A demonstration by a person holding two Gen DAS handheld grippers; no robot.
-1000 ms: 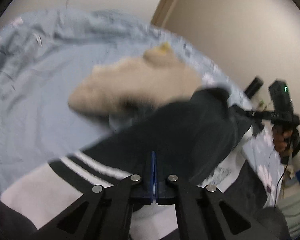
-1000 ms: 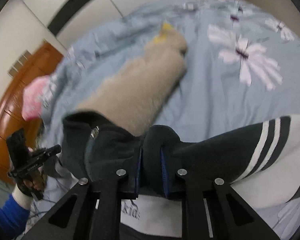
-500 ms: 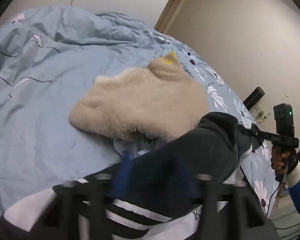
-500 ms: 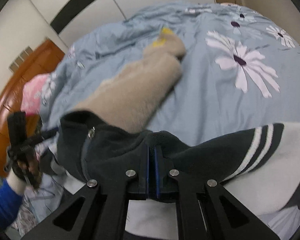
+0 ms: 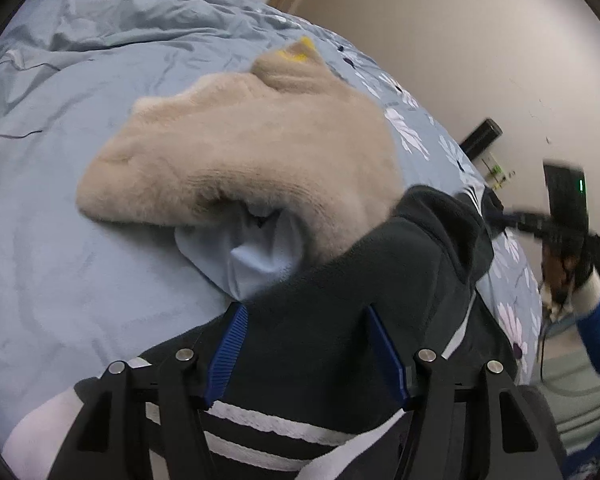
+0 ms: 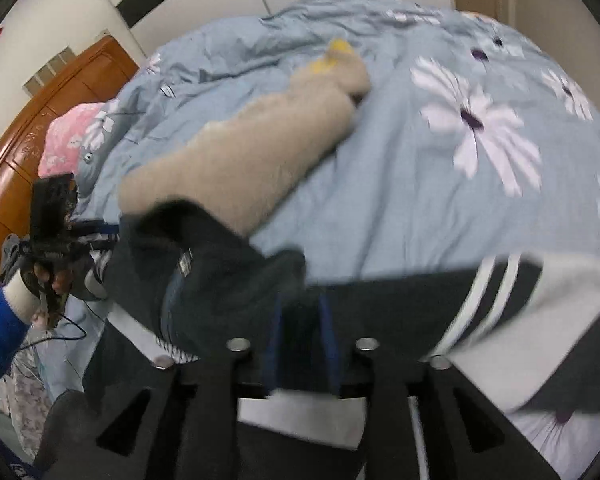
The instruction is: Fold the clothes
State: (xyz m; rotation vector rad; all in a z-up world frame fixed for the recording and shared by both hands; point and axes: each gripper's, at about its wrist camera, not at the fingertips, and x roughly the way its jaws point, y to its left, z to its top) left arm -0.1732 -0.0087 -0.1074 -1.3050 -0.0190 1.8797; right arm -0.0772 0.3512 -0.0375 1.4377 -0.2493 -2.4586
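A dark fleece jacket (image 5: 340, 312) with white stripes and pale sleeves lies on the bed in front of me; it also shows in the right wrist view (image 6: 228, 272). My left gripper (image 5: 304, 344) is open, its blue pads spread wide over the jacket's dark body. My right gripper (image 6: 300, 340) is blurred and stands part open over a dark fold of the jacket. A beige fluffy garment (image 5: 252, 148) lies beyond the jacket, with a light blue cloth (image 5: 260, 252) under its edge. The beige garment also shows in the right wrist view (image 6: 252, 160).
The bed has a blue duvet with white flowers (image 6: 480, 128). A pink pillow (image 6: 72, 140) and a wooden headboard (image 6: 28, 136) are at the left in the right wrist view. A wall (image 5: 480, 40) stands to the right of the bed.
My left gripper has opened wide and let go of the jacket. My right gripper, shut half a second ago, has begun to open. The jacket has dropped onto the bed.
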